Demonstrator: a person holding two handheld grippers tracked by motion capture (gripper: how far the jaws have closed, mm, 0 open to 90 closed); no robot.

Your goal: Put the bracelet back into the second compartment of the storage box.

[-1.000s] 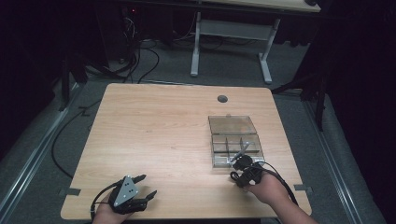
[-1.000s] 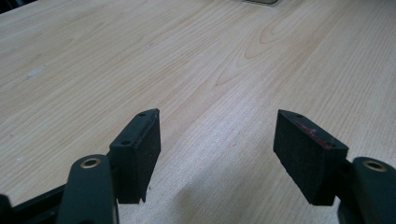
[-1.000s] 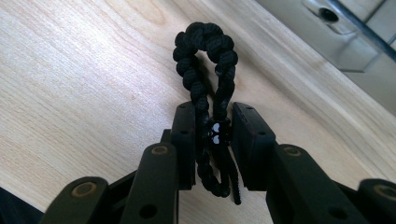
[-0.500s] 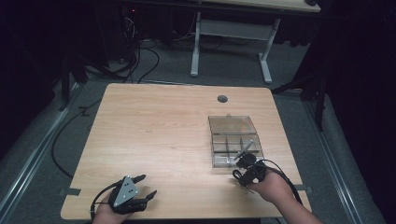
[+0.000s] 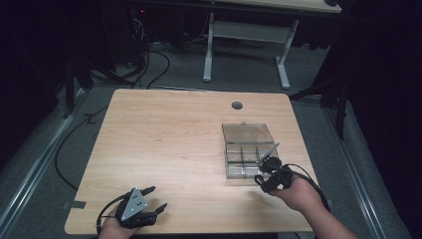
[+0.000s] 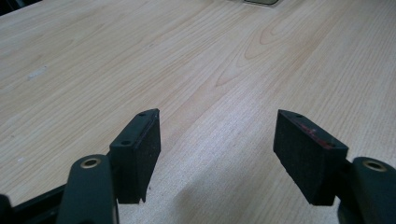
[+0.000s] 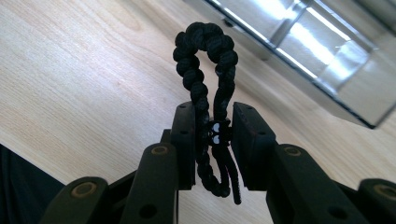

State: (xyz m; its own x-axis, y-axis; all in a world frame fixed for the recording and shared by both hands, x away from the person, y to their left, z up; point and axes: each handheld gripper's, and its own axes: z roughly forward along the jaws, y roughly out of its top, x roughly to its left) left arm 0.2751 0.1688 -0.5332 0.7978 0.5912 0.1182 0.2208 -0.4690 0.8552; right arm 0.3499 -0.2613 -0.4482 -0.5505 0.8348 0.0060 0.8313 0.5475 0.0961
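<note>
Light wooden table, round grommet hole near far edge; clear compartmented plastic box rests right of centre.

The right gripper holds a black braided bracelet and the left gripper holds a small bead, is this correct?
Not fully. The right gripper does clamp the black braided bracelet, but the left gripper holds nothing: the left gripper view shows open jaws over the bare table.

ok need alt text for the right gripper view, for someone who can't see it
The right gripper pinches a black braided cord bracelet between its two black jaws, the loop standing up above them and the loose ends hanging below. Behind it lies the light wooden table, with a clear plastic compartment box at the upper right.
</note>
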